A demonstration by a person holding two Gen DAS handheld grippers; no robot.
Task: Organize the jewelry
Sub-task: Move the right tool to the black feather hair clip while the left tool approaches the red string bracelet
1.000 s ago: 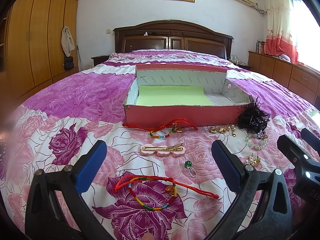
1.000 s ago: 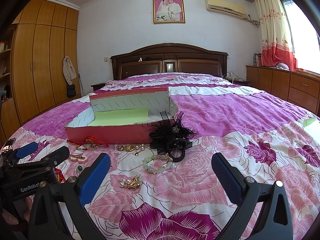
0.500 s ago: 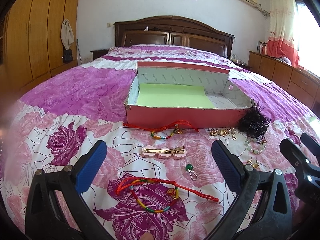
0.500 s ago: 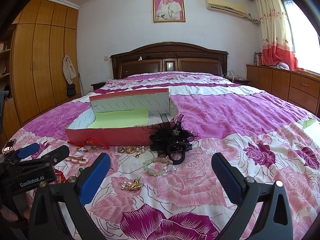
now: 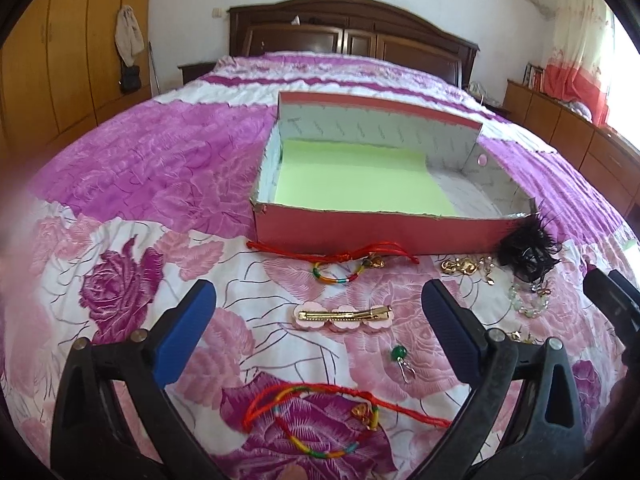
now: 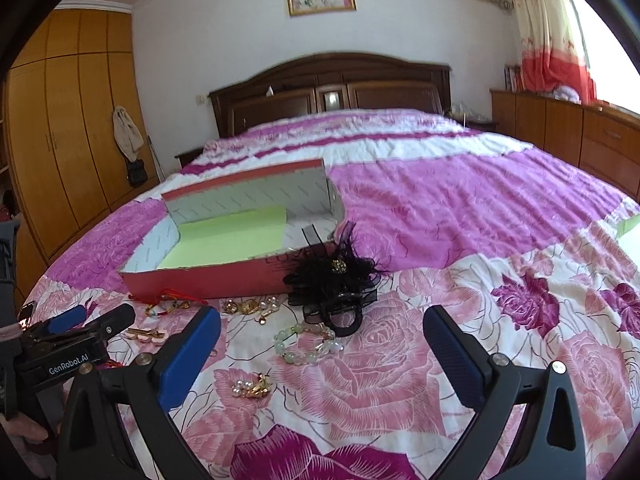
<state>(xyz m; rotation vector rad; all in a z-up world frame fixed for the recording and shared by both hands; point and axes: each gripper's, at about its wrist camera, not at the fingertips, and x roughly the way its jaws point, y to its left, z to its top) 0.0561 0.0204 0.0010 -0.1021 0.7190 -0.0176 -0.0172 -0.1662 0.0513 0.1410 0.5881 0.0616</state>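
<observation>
Two hand-held grippers hover over a rose-print bedspread point(image 5: 120, 184) strewn with jewelry, both with fingers spread wide and holding nothing. Ahead of the left gripper point(image 5: 320, 332), a pink flower hair clip point(image 5: 343, 317) lies between its fingertips, a green bead earring point(image 5: 400, 356) just inside the right finger, and a red-and-rainbow cord bracelet point(image 5: 316, 420) close under the fingers. Beyond them the open red box point(image 5: 376, 232) waits with nothing in it, a second cord bracelet point(image 5: 340, 264) against its front wall. The right gripper point(image 6: 322, 346) frames a pale bead bracelet point(image 6: 308, 346) between its fingertips, a black feather hairpiece point(image 6: 332, 280) just past it and what look like pearl-and-gold earrings point(image 6: 250, 386) nearer its left finger. A clean pick likely means lowering straight onto one piece, the fingers straddling its narrow side and pinching above the cloth so the soft bedspread is not gathered in.
</observation>
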